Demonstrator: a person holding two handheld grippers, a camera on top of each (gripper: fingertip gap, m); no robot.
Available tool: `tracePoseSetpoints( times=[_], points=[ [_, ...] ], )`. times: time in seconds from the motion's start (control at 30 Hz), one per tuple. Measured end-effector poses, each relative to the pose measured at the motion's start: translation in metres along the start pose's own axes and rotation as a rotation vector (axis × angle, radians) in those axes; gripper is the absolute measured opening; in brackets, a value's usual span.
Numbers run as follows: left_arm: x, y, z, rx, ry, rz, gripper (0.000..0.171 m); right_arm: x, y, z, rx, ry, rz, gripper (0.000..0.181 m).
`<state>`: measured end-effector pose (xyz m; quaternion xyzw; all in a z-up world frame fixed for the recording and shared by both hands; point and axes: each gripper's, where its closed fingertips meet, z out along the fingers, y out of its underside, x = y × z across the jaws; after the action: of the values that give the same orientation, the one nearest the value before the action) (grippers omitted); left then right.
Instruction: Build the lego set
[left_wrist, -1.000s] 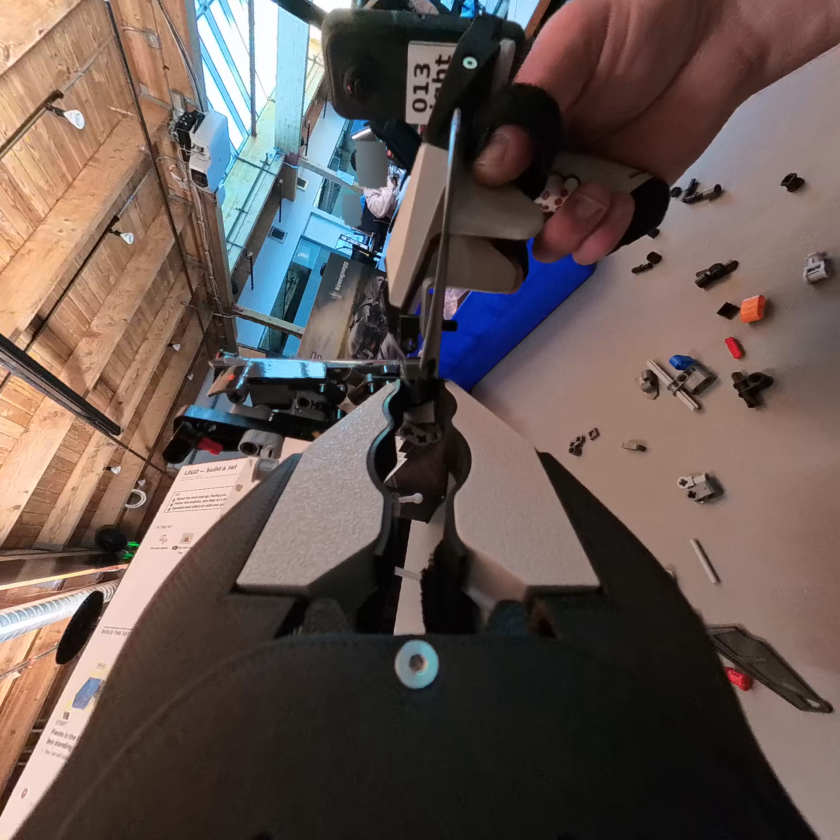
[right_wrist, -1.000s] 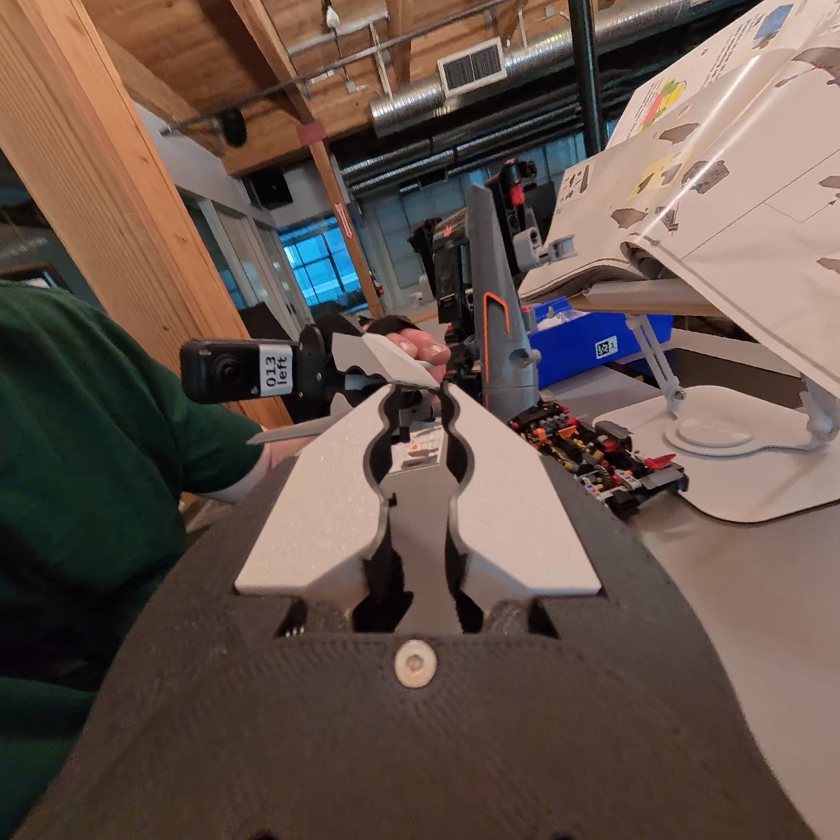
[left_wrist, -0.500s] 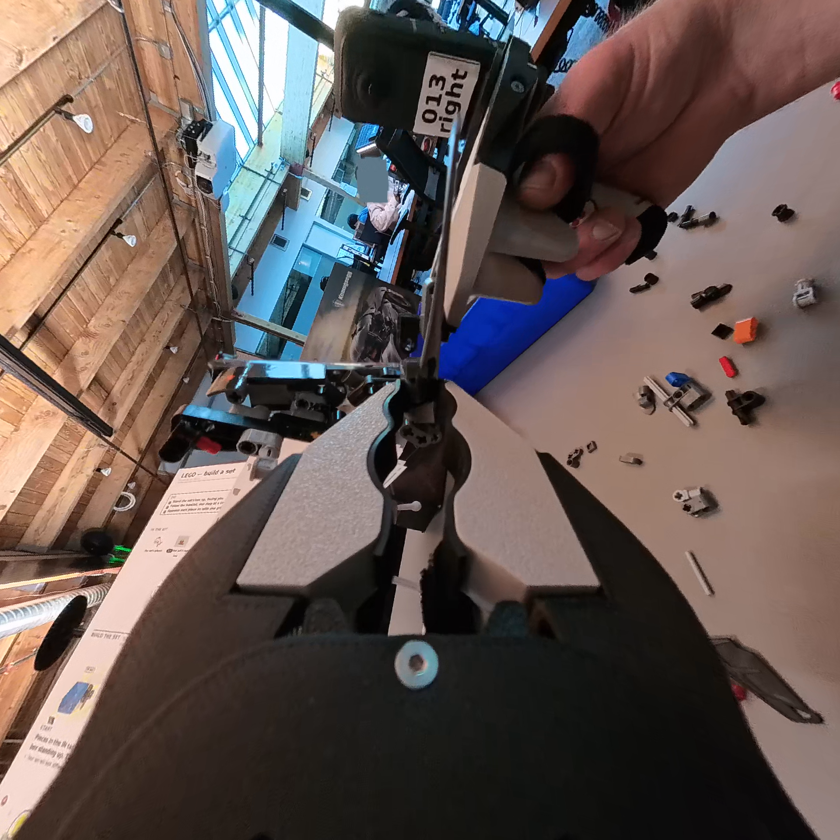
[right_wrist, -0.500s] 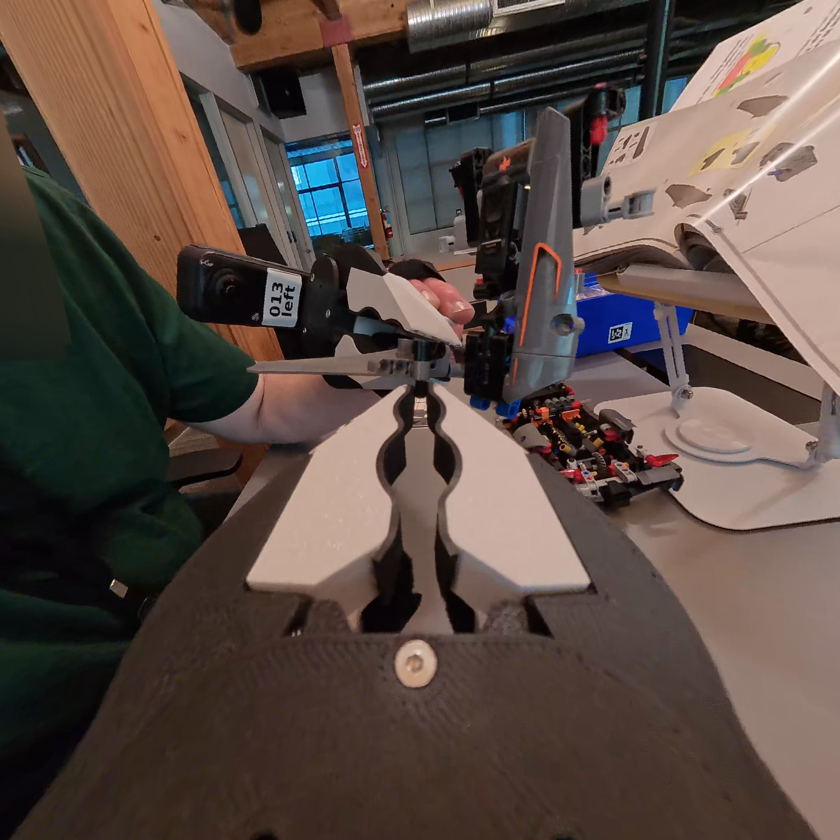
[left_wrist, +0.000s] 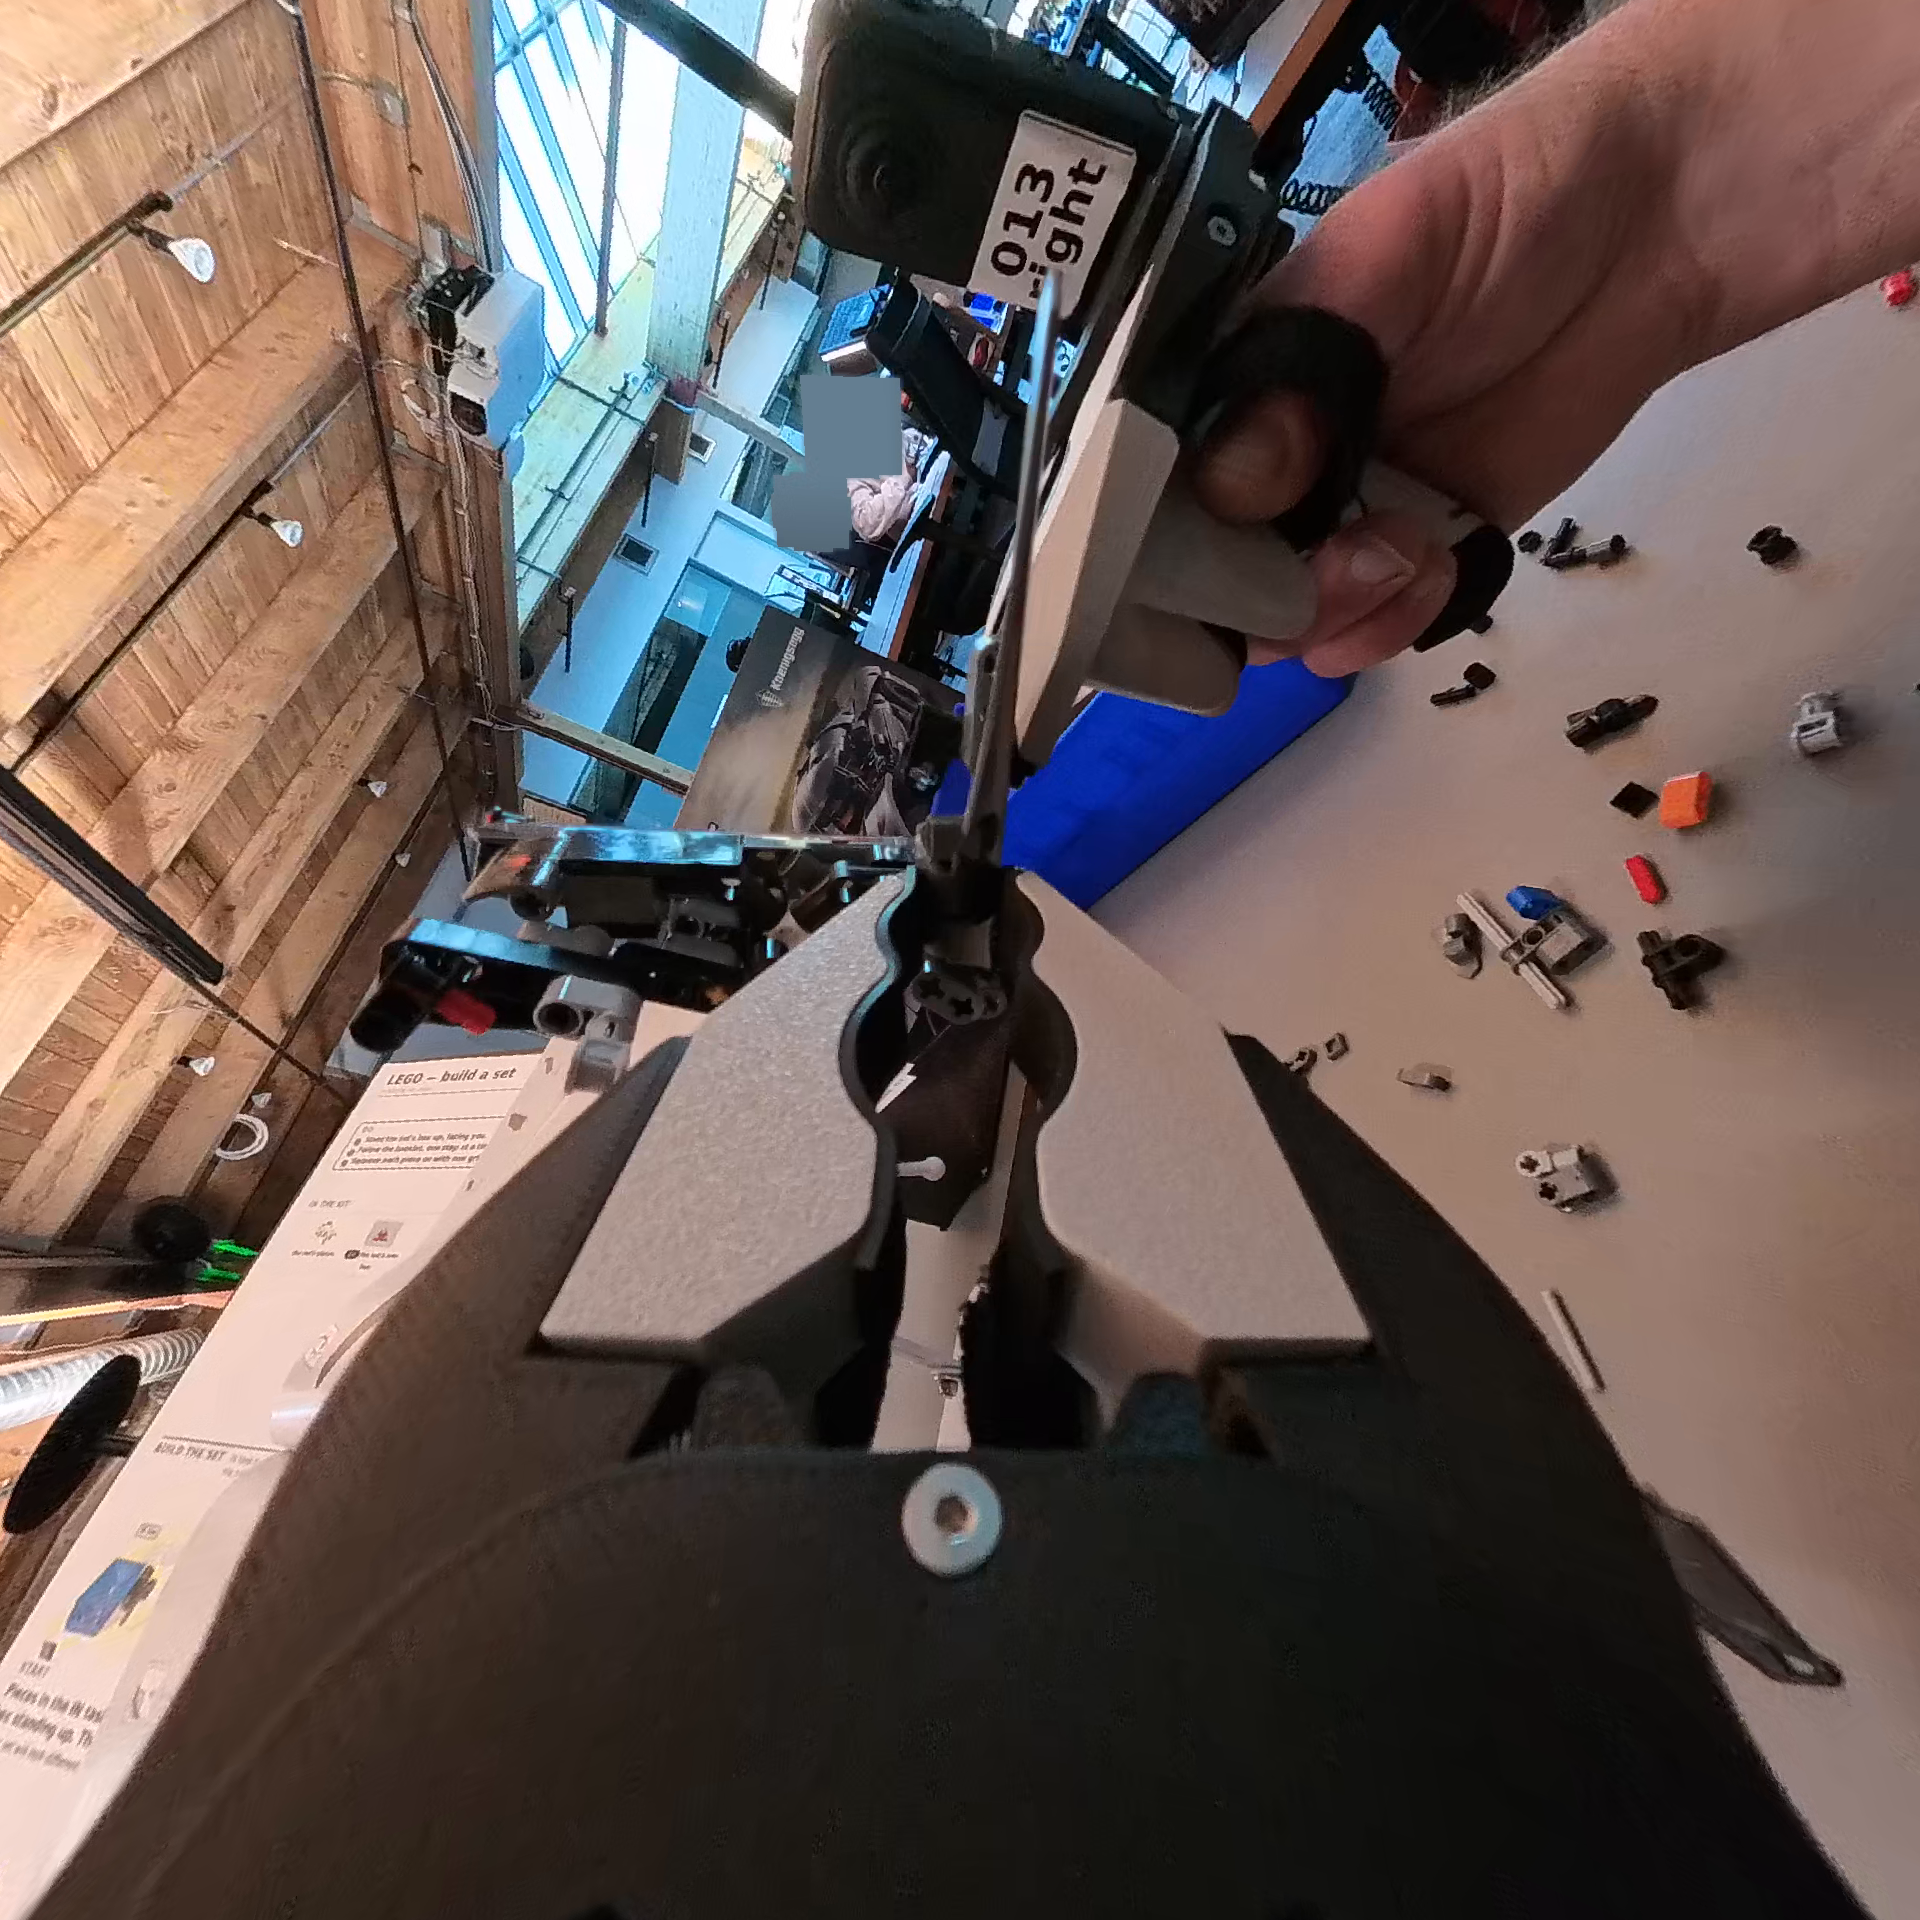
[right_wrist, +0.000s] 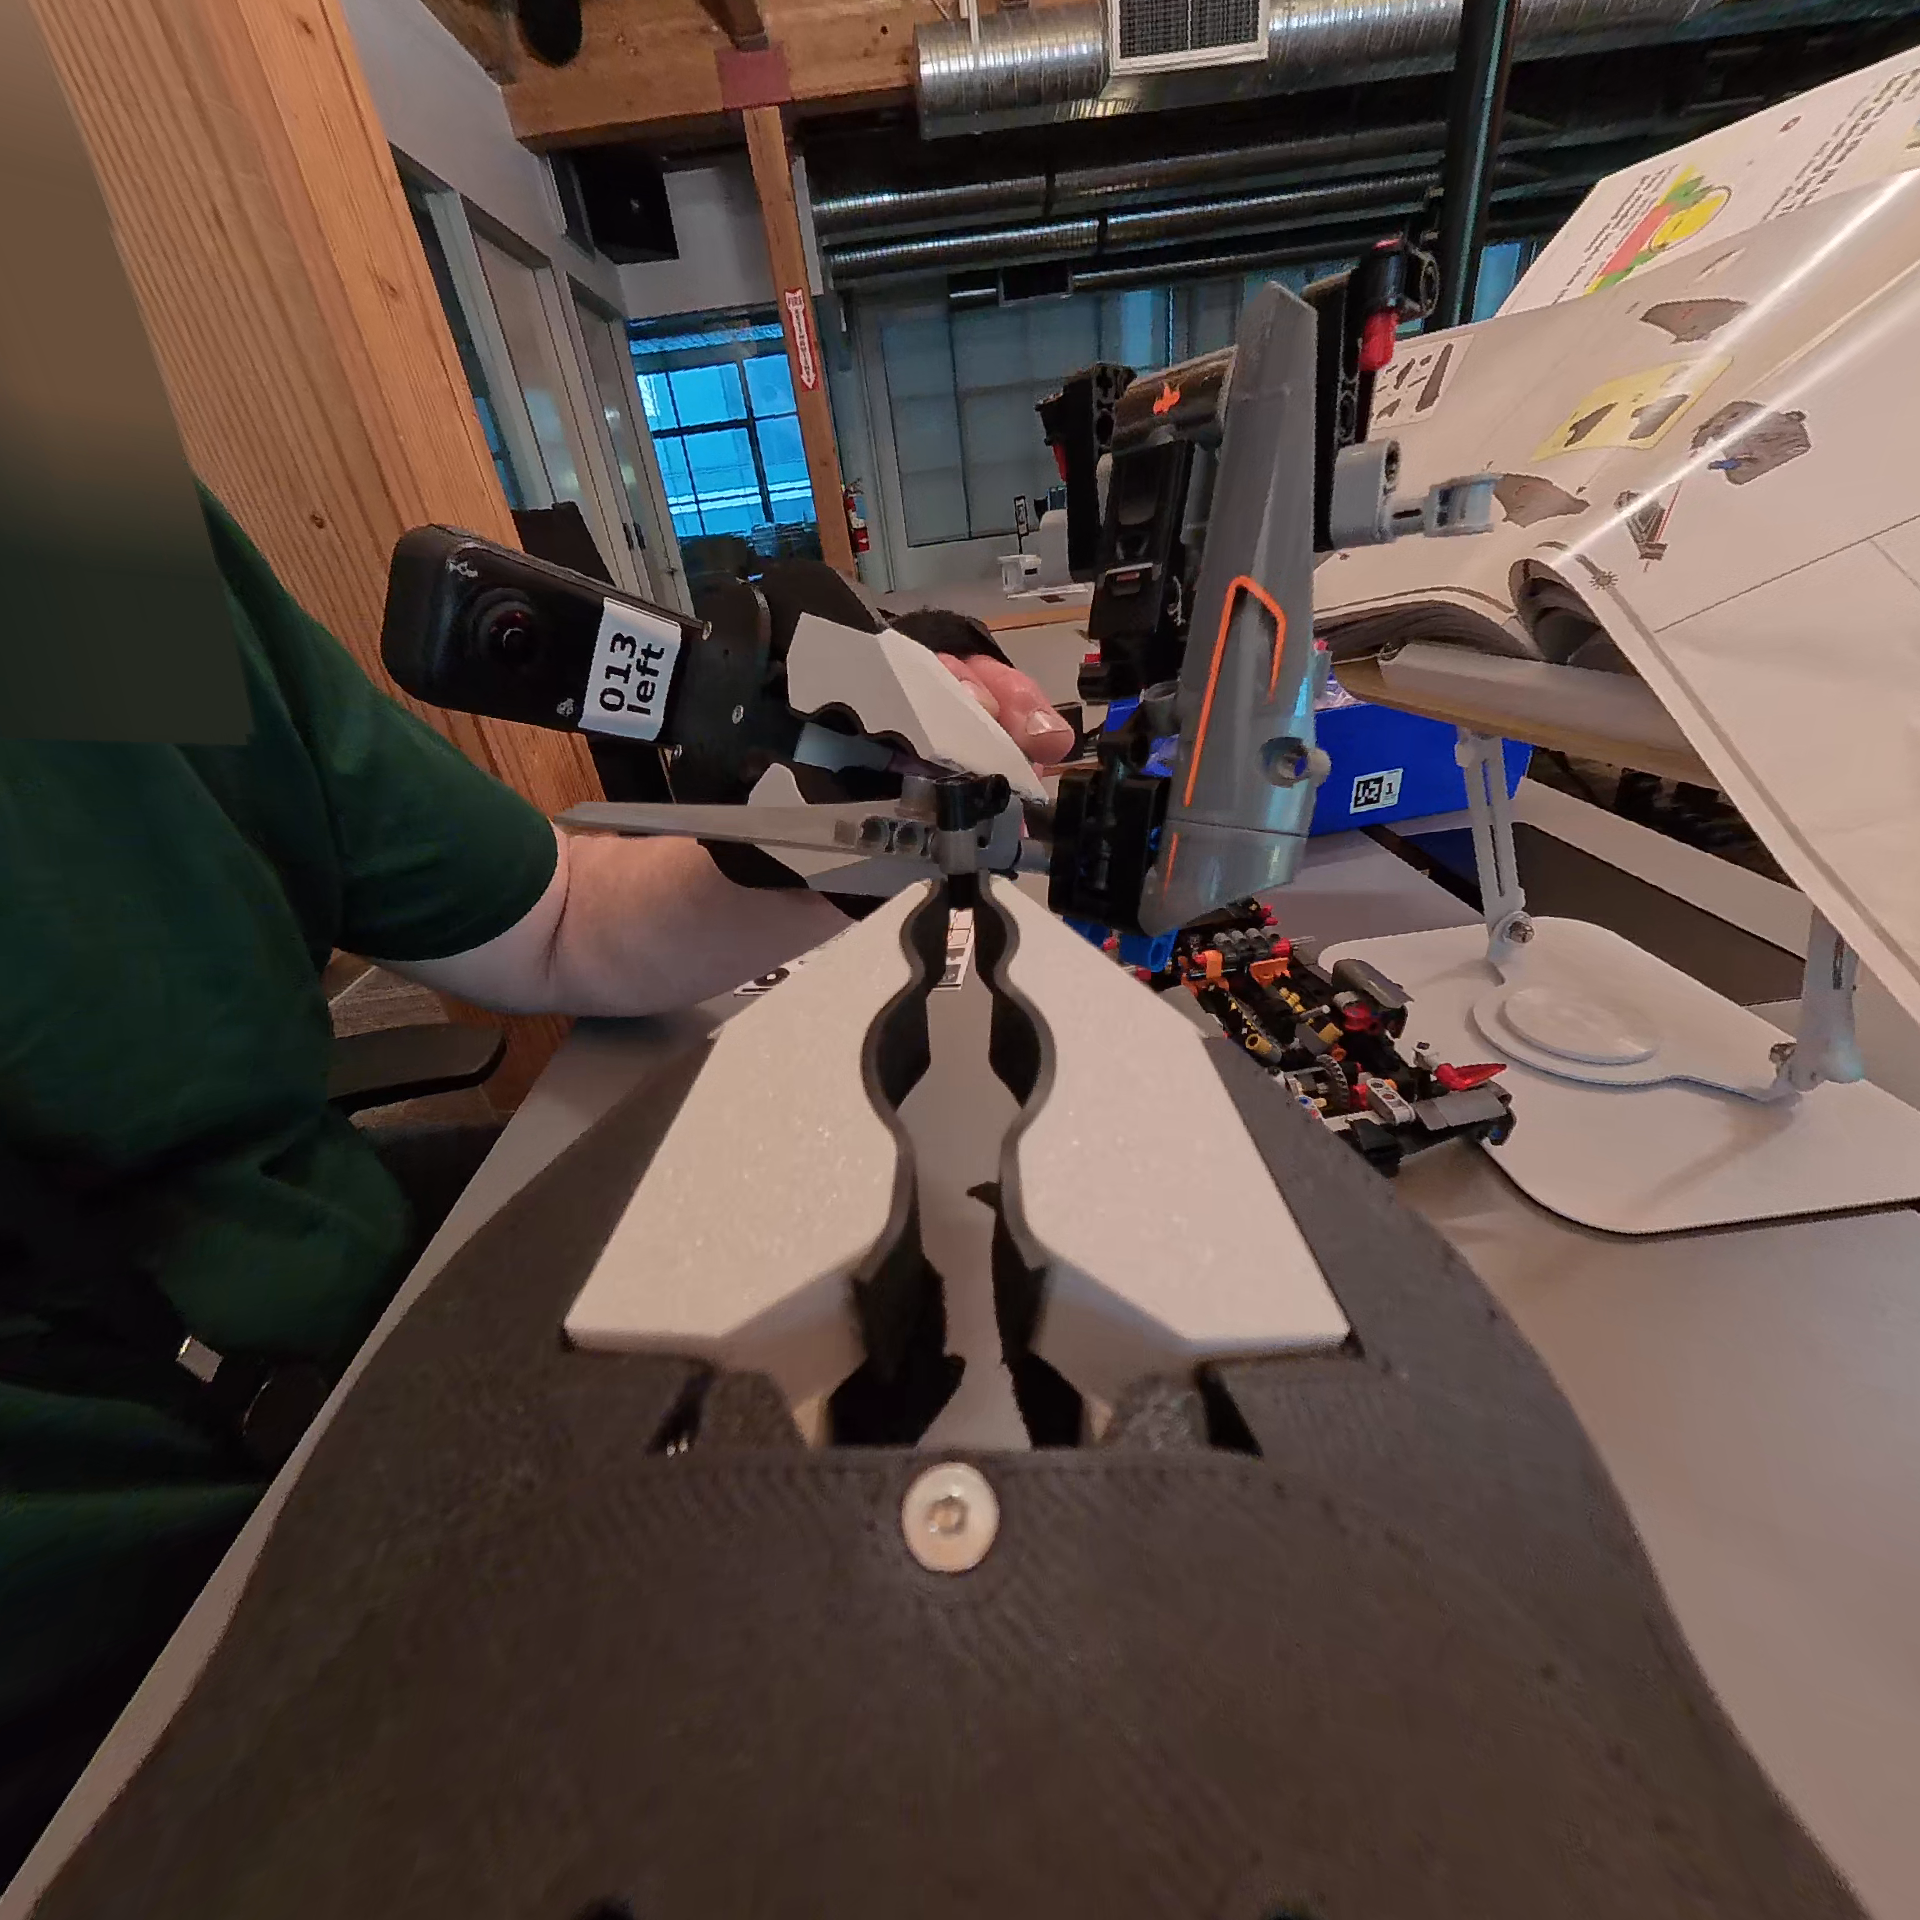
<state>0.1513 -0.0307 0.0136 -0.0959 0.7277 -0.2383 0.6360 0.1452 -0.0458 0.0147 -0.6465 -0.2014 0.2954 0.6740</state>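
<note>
My left gripper (left_wrist: 961, 904) is shut on a black and grey lego assembly (left_wrist: 623, 914) and holds it in the air. In the right wrist view the assembly (right_wrist: 1236, 675) stands upright and shows a grey panel with an orange line. My right gripper (right_wrist: 961, 883) is shut on the black connector (right_wrist: 966, 805) at the end of a long thin grey panel (right_wrist: 727, 826), right against the assembly. In the left wrist view this panel (left_wrist: 1023, 520) shows edge-on. A lego chassis (right_wrist: 1340, 1029) lies on the table below.
Several loose small pieces (left_wrist: 1538, 935) lie on the grey table (left_wrist: 1455, 1195), among them an orange one (left_wrist: 1683, 800). An open instruction book (right_wrist: 1662, 436) rests on a white stand (right_wrist: 1579, 1039). A blue bin (right_wrist: 1392, 769) stands behind. A wooden pillar (right_wrist: 260, 364) is at the left. Both grippers' tips are close together, under 4 cm apart.
Both grippers have risen with the assembly, which now stands higher above the chassis. My right gripper's fingers have narrowed onto the connector. The thin panel has stayed level.
</note>
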Motion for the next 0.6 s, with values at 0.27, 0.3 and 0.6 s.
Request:
tracePoseSetpoints(
  times=[0.27, 0.3, 0.6],
  points=[
    [-0.0008, 0.0005, 0.0002, 0.006, 0.002, -0.025, 0.011, 0.0013, -0.0014, 0.0017, 0.002, 0.042, -0.078, 0.002],
    [-0.0012, 0.0001, 0.0, 0.009, 0.002, -0.033, 0.011, 0.0013, -0.0018, 0.0021, 0.005, 0.048, -0.093, 0.002],
    [-0.0026, -0.0002, -0.0013, 0.021, 0.013, -0.065, 0.011, 0.0014, -0.004, 0.0053, 0.013, 0.095, -0.195, 0.002]
  ],
)
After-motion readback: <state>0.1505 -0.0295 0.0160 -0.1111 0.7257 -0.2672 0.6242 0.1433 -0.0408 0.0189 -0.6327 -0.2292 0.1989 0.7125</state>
